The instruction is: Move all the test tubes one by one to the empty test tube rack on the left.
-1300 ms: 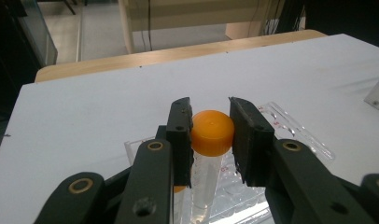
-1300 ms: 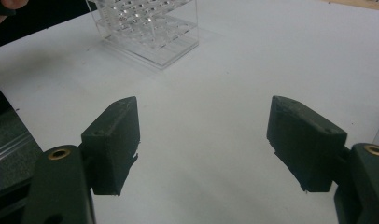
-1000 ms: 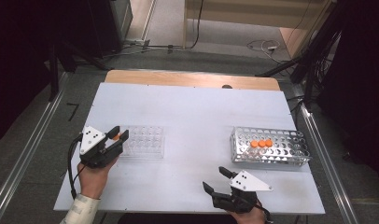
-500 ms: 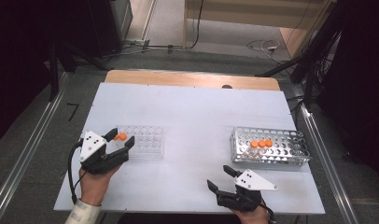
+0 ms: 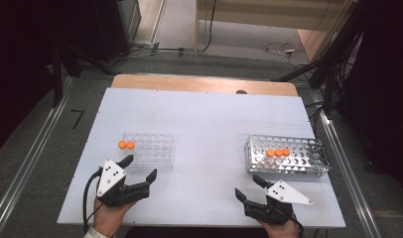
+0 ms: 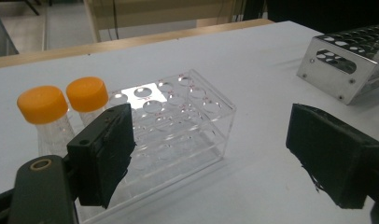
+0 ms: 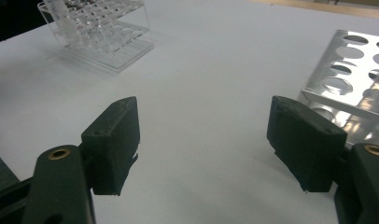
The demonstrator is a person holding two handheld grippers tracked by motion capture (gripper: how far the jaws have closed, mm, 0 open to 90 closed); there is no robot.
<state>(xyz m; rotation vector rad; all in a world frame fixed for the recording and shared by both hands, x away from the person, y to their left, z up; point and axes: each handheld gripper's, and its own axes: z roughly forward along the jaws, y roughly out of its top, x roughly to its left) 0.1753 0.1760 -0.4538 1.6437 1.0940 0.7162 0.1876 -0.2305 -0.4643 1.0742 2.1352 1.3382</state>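
A clear plastic rack (image 5: 152, 150) stands left of centre on the white table (image 5: 209, 119). Two orange-capped tubes (image 5: 126, 145) stand upright in its left end, and they are close in the left gripper view as tubes (image 6: 42, 103). My left gripper (image 5: 140, 167) sits just in front of that rack. Its jaws have just been opening and hold nothing (image 6: 211, 154). A metal rack (image 5: 308, 157) at the right carries three orange-capped tubes (image 5: 278, 152). My right gripper (image 5: 247, 187) hovers in front of it, open and empty (image 7: 204, 144).
The table's front edge (image 5: 199, 220) lies just under both hands. A wooden strip (image 5: 204, 84) runs along the far side. Metal rails (image 5: 35, 153) flank the table. The metal rack (image 7: 355, 79) is at the right jaw's side, and the clear rack (image 7: 99, 28) is far off.
The left gripper opened, left a tube standing in the clear rack's left end and drew back toward the front edge. Both orange caps now show. The right gripper shifted slightly right.
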